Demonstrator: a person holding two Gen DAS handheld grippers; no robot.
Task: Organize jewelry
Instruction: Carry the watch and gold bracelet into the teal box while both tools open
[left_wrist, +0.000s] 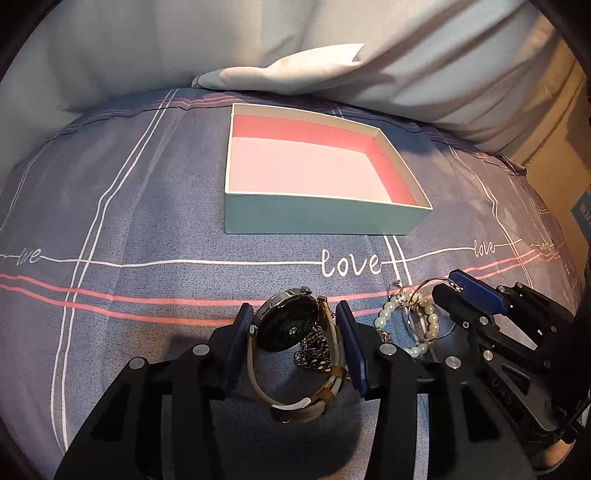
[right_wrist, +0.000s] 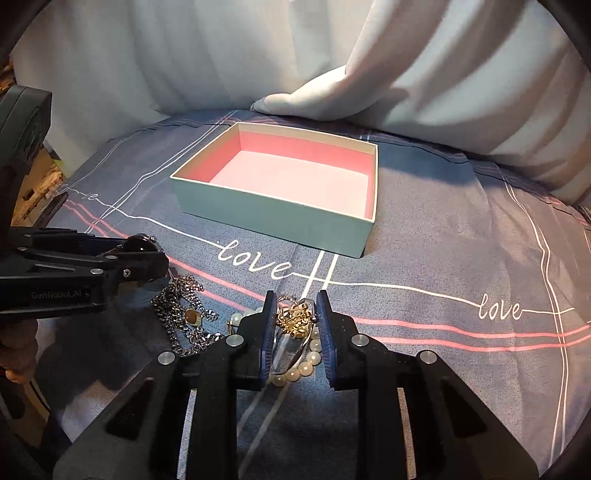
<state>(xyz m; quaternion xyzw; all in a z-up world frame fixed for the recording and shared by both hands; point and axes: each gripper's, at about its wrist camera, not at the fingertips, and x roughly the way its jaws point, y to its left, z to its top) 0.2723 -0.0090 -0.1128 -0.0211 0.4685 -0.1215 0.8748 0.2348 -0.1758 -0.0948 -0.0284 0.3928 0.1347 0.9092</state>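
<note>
An open teal box with a pink inside (left_wrist: 317, 173) (right_wrist: 280, 184) sits on the bedsheet ahead. My left gripper (left_wrist: 293, 314) is shut on a wristwatch (left_wrist: 288, 325) with a dark face and tan strap, its fingers touching both sides. A silver chain (left_wrist: 314, 350) (right_wrist: 181, 314) lies under it. My right gripper (right_wrist: 295, 306) stands around a gold piece (right_wrist: 295, 319), a thin silver bangle and a pearl bracelet (left_wrist: 406, 321) (right_wrist: 295, 373); its fingers (right_wrist: 325, 325) have a gap and do not visibly clamp anything.
The blue-grey bedsheet (left_wrist: 147, 206) has white and pink lines and the word "love". White bedding (left_wrist: 295, 70) (right_wrist: 406, 92) is bunched behind the box. The left gripper's body (right_wrist: 74, 273) shows at the left of the right wrist view.
</note>
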